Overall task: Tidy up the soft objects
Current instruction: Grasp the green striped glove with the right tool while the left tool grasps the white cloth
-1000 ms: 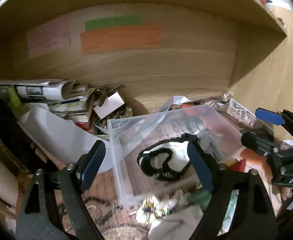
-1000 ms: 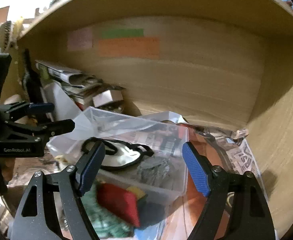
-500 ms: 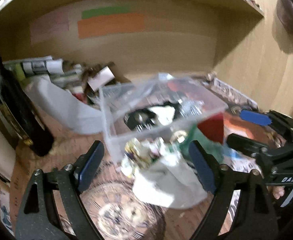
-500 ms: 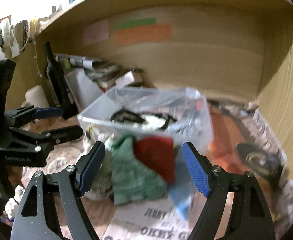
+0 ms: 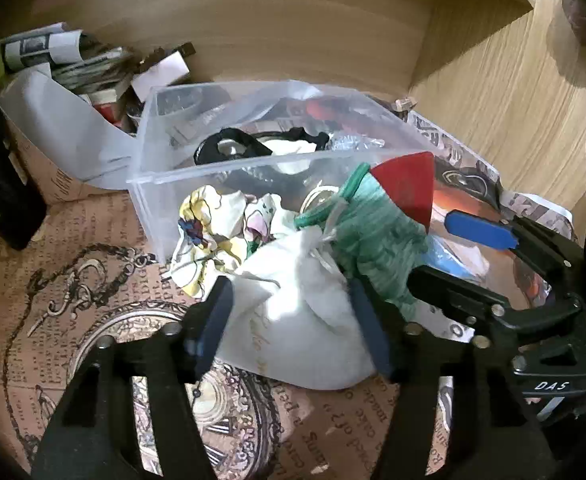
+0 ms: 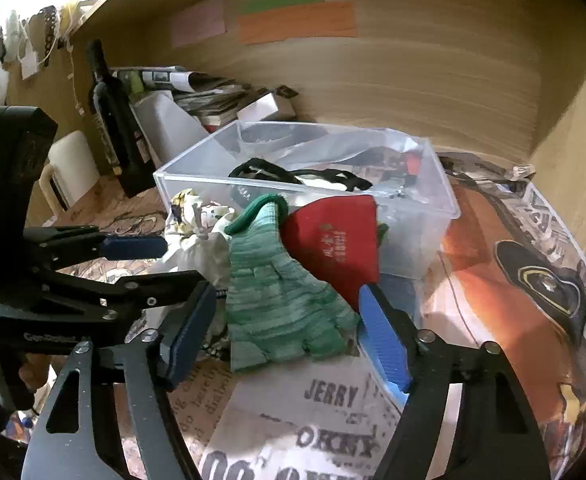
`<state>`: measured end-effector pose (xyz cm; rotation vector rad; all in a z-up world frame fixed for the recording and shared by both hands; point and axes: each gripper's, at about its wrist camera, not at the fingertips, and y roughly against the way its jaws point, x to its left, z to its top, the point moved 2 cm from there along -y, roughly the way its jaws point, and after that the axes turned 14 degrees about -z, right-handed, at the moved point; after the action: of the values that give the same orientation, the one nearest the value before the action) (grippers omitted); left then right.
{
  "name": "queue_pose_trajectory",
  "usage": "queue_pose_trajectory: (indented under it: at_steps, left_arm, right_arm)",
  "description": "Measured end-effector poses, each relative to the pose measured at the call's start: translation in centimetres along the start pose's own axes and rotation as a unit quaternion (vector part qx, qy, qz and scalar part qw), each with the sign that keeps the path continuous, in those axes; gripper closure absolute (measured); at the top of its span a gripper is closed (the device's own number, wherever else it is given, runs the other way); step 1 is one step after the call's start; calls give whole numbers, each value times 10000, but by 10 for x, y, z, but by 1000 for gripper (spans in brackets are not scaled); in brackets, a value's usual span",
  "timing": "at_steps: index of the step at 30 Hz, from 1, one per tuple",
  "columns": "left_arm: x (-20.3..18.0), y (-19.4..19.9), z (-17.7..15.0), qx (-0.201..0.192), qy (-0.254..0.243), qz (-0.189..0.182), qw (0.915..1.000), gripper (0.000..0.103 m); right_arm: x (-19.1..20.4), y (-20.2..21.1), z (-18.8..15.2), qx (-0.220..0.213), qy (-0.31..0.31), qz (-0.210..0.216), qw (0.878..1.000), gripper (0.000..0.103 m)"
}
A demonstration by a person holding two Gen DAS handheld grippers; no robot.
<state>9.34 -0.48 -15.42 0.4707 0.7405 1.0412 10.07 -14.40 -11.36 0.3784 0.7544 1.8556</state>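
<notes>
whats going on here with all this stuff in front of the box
A person with a handheld gripper in each hand is sorting soft things by a clear plastic bin. The left gripper has its open jaws on either side of a white drawstring pouch, not visibly clamped. The right gripper is open around a green knit glove that lies beside a red cloth piece. A floral fabric sits against the bin. A black-trimmed mask is already inside.
</notes>
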Motion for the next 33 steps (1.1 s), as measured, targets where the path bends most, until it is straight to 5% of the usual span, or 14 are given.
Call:
queue_pose_trajectory:
  at_steps: [6, 14, 27, 33]
  left_arm:
    - [11, -11, -4, 171, 170, -167, 9996, 74]
    - [9, 0, -5, -29, 105, -143, 9998, 89]
    - [13, 24, 1, -351, 150, -170, 9991, 92]
    - [5, 41, 9, -602, 25, -128, 9981, 92]
  right_arm:
    - [9, -12, -1, 158, 89, 117, 9998, 42]
    - [15, -20, 11, 115, 186, 144, 9997, 48]
    - [13, -24, 8, 168, 258, 181, 9994, 86]
    - [2, -1, 9, -60, 109, 159, 9998, 88]
